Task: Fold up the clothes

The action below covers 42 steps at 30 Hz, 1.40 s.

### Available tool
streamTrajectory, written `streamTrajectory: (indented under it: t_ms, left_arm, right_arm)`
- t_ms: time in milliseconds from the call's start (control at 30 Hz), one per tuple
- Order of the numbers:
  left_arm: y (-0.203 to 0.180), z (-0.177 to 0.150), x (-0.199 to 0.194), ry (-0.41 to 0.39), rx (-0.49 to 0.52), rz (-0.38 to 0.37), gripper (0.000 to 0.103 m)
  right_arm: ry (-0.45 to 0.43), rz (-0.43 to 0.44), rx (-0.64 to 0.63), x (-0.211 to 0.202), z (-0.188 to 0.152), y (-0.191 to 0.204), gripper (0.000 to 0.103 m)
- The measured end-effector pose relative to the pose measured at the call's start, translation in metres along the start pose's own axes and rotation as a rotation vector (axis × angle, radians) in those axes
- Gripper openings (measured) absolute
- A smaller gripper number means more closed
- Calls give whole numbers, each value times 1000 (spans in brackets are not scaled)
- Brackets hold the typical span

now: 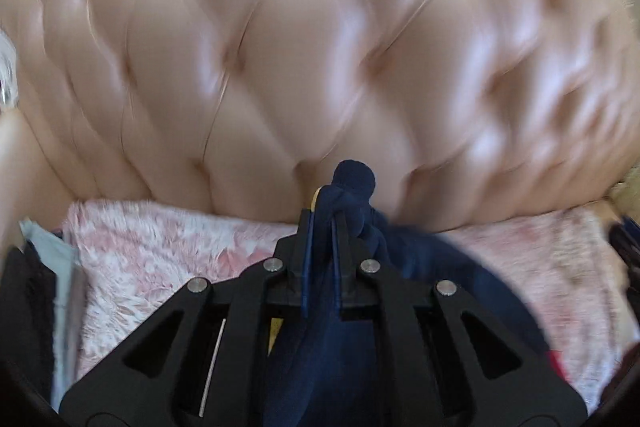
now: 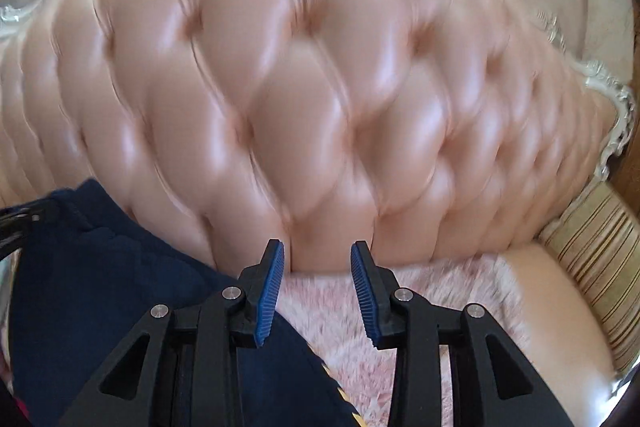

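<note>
The left wrist view alone shows a dark heap [image 1: 28, 311] and a pale blue cloth [image 1: 60, 267] at its left edge, and something red [image 1: 558, 367] low on the right; all three are cut off by the lens rim and cannot be identified. The right wrist view alone shows carved white trim [image 2: 612, 107] along the sofa back [image 2: 304, 99] and a striped cushion [image 2: 592, 247] on the right. Both views are smeared by motion blur, so the tufting reads soft.

The navy garment [image 1: 344, 347] runs up between the fingers of the left gripper [image 1: 322, 223], bunches into a knot above the tips and trails off to the right over the pink fuzzy throw [image 1: 160, 255]. How much of it lies below is hidden by the gripper body. In the right view it fills the lower left, with a yellow-striped edge [image 2: 344, 397] near the bottom.

The left gripper is pressed together, pinching the garment. The right gripper [image 2: 317, 251] stands spread, its blue ribbed pads [image 2: 270, 291] apart with nothing between them; it sits above the throw, the left pad over the garment's edge, though contact cannot be judged.
</note>
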<state>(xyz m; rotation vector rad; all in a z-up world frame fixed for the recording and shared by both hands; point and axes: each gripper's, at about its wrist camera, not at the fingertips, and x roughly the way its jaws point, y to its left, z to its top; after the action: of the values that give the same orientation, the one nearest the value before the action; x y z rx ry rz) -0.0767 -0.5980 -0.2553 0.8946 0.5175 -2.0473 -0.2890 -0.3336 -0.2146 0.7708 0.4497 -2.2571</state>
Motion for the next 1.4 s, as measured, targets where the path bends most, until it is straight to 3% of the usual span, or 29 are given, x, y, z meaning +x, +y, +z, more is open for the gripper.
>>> streamTrajectory:
  t_ms: [100,133,167,200,233,267,300,400,433,533,633,833,967,1033,1100,1133,1167,1200,1233,1333,1400]
  left_arm:
    - [32,-5,24,41,-28,96,20]
    - [44,-6,26,49,-54,136,32]
    - [58,-7,24,55,-93,174,53]
    - [71,-8,20,47,-143,192,62]
    - [83,-9,16,34,-196,203,64]
    - [92,-10,7,9,-257,173,64]
    - [90,-11,3,11,-277,78,64]
    - [73,-13,-4,43,-298,-253,64]
    - [69,-15,-1,60,-317,-311,64]
    - [76,-18,22,109,-364,-287,64]
    - [97,-18,48,149,-344,-309,50]
    - [135,-19,96,242,-329,-360,46]
    - [125,-15,120,284,-263,-346,52]
    - [111,-17,131,326,-211,-302,56]
    - [102,-19,133,331,-175,-323,56]
    - [97,-20,132,330,-145,-307,56]
    - [94,-19,130,332,-126,-301,50]
    - [91,-19,126,336,-111,-300,36]
    - [88,-18,123,340,-95,-300,11]
    - [79,-12,99,304,-54,-334,10]
    - [77,-7,81,279,-49,-365,10]
  right_arm:
    - [111,30,24,30,-45,-20,37]
    - [140,47,33,35,-58,-28,37]
    - [159,61,34,37,-67,-34,38]
    - [180,89,33,40,-74,-39,40]
    - [203,132,30,43,-78,-43,50]
    - [225,174,27,47,-82,-46,64]
    - [248,216,24,50,-87,-50,69]
    - [264,302,27,63,-79,-56,73]
    - [274,332,40,72,-71,-58,74]
    - [306,427,96,98,-50,-56,75]
    - [340,507,135,125,-31,-50,75]
    - [410,506,47,176,-16,-12,75]
    - [450,515,-4,197,-19,8,75]
    - [452,514,-40,200,-21,18,75]
    - [459,508,-70,201,-24,27,70]
    - [464,503,-84,201,-26,31,45]
    - [468,499,-98,201,-28,35,10]
    - [465,483,-101,198,-28,37,8]
    - [455,458,-96,195,-27,35,8]
    - [423,383,-79,183,-25,32,6]
    - [373,390,-62,157,-22,33,7]
